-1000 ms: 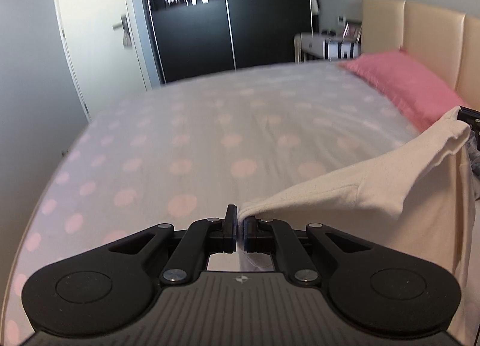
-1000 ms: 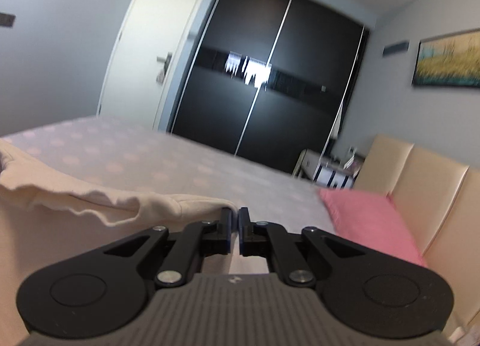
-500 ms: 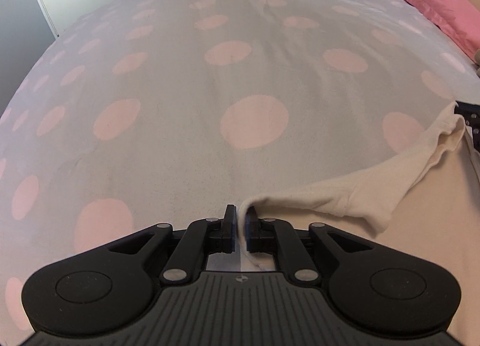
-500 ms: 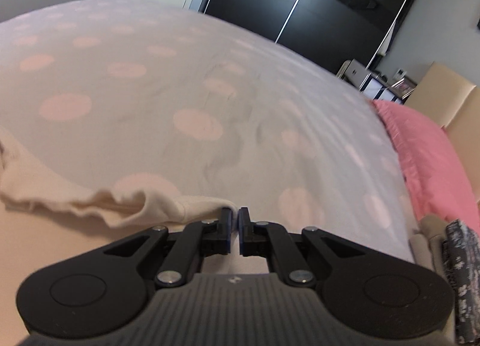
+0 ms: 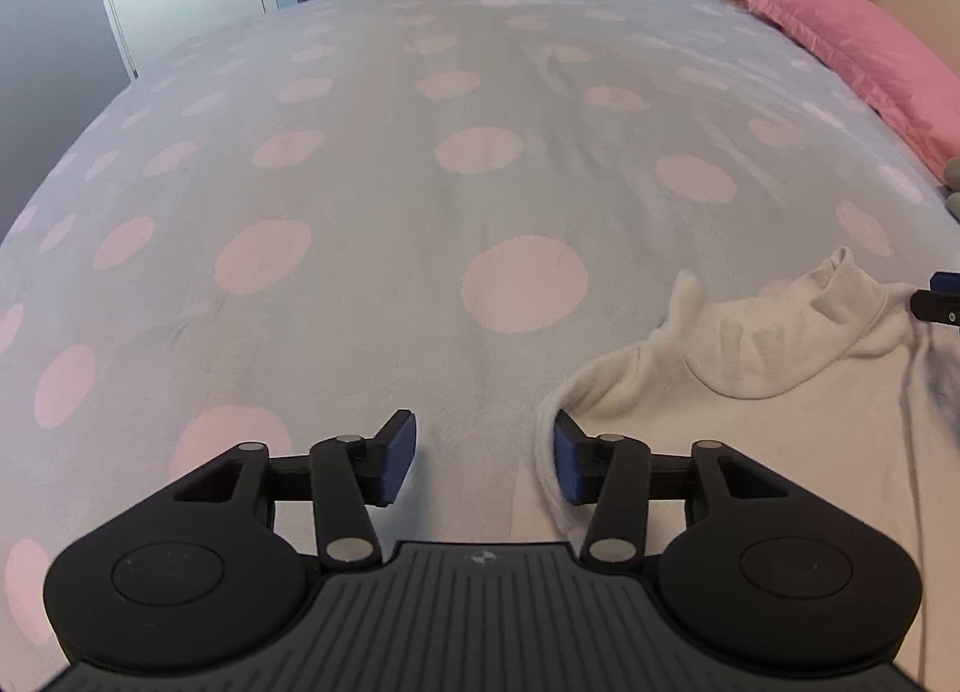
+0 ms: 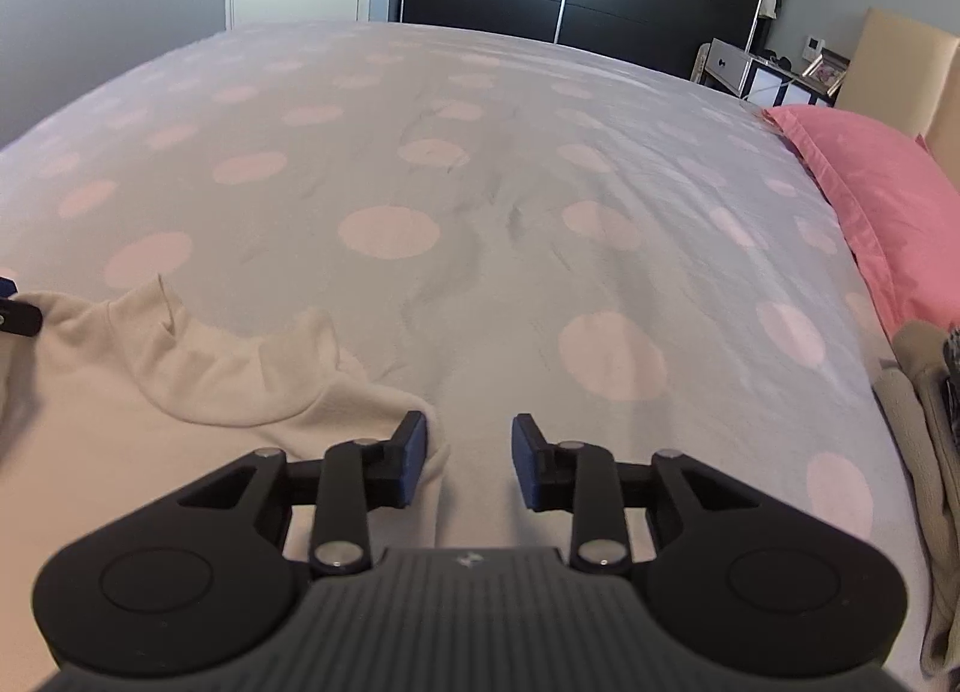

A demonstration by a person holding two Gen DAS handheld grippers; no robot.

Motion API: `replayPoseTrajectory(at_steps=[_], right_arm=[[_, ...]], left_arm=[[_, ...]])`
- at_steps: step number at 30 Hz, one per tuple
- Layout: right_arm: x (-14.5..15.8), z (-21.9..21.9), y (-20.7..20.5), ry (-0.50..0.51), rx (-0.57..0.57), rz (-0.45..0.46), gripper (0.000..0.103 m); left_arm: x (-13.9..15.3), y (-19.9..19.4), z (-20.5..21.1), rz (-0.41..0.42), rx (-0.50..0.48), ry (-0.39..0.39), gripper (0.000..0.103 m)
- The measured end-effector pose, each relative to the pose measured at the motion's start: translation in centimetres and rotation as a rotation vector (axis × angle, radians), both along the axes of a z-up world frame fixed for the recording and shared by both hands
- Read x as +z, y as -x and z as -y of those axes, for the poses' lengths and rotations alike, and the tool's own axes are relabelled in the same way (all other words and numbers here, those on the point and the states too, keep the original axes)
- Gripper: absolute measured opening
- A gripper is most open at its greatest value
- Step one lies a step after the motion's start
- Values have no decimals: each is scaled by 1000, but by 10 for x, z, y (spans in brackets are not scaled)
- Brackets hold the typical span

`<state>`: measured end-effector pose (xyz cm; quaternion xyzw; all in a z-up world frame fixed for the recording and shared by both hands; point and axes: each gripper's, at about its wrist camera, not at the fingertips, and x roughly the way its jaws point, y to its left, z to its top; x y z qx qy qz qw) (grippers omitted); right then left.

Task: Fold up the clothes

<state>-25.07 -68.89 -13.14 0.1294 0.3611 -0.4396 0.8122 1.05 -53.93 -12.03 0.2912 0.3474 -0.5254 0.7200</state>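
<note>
Now both tools (image 5: pixel 483 461) (image 6: pixel 469 461) gape over cream garment (image 5: pixel 750 356) on bed (image 5: pixel 360 182)

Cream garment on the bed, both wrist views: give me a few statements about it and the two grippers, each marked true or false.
1. The left gripper is open. True.
2. The right gripper is shut on the cream garment. False: its fingers are spread apart and nothing is pinched between them.
3. The garment lies flat on the polka-dot bedspread with its collar toward the far side. True.
4. The pink pillow lies on top of the garment. False: it sits apart, at the headboard end of the bed.
5. The garment hangs in the air between the grippers. False: it rests on the bedspread.
</note>
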Motion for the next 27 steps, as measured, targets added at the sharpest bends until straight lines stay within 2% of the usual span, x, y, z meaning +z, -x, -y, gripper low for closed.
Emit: replayPoseTrajectory(at_steps=[6, 13, 19, 27], right_arm=[[25, -31, 36, -32, -23, 26, 40], [40, -112, 71, -93, 20, -2, 39], [43, -185, 75, -146, 46, 35, 35], [22, -278, 70, -271, 103, 87, 34]], left_arm=[[26, 17, -32, -10, -23, -5, 51], [45, 51, -100, -36, -52, -36, 50], [45, 104, -162, -93, -107, -45, 47], [21, 168, -211, -181, -118, -58, 44]])
